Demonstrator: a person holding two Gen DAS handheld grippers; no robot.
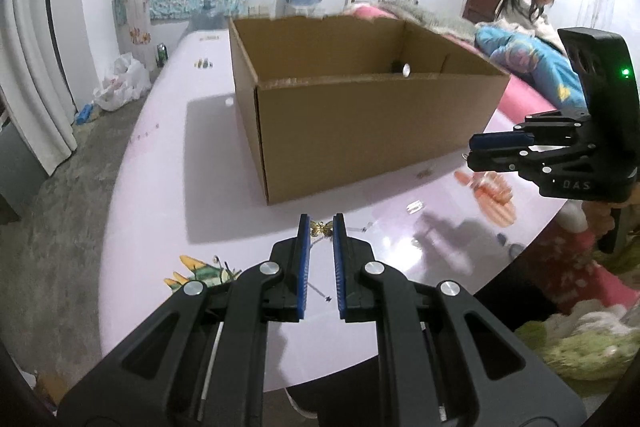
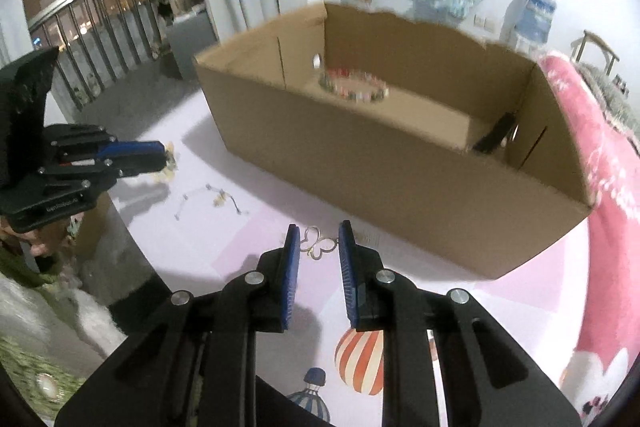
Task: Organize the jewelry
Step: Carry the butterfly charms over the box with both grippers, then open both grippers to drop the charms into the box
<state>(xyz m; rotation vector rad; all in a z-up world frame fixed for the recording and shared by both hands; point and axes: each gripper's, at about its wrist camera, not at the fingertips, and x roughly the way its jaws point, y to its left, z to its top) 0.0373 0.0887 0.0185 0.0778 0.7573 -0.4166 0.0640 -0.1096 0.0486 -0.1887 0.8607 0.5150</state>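
An open cardboard box (image 1: 360, 115) stands on a pale pink table (image 1: 160, 187); it also shows in the right wrist view (image 2: 400, 187), holding a beaded bracelet (image 2: 354, 89) and a dark item (image 2: 494, 139). My left gripper (image 1: 322, 225) is open, its fingertips on either side of a small gold butterfly piece (image 1: 322, 228) on the table. My right gripper (image 2: 319, 241) is open around a thin butterfly-outline piece (image 2: 316, 245). In the left wrist view the right gripper (image 1: 474, 151) appears at the right. In the right wrist view the left gripper (image 2: 162, 157) appears at the left.
A thin chain necklace (image 2: 212, 201) lies on the table left of the box. A small silver piece (image 1: 415, 206) lies near the table's right edge. A pink blanket (image 2: 600, 187) lies right of the box. A child (image 1: 528, 3) sits in the background.
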